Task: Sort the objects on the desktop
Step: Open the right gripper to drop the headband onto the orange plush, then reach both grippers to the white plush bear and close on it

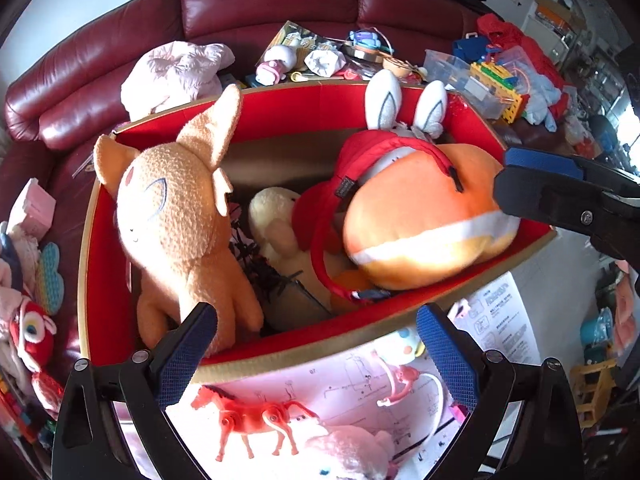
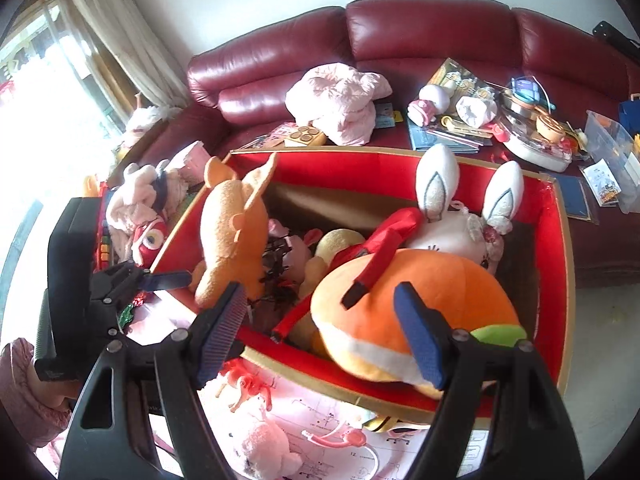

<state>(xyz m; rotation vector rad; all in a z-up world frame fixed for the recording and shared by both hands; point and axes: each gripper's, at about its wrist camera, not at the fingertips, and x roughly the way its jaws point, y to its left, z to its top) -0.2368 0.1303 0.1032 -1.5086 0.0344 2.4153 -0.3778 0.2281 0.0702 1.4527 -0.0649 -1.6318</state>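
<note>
both the left gripper [image 1: 316,340] and the right gripper [image 2: 332,332] hang with fingers apart and empty over the red fabric-lined box [image 1: 280,108], where the round orange-and-white plush toy [image 1: 424,220] lies against its right wall, and only the right wrist view shows the toy's green patch [image 2: 498,334].

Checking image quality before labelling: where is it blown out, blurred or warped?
Right wrist view: window at left blown out white, sofa shows glare streaks. Left wrist view: rabbit ears slightly motion-blurred. Both: fisheye bends the red box rim, corners vignetted black.
</note>
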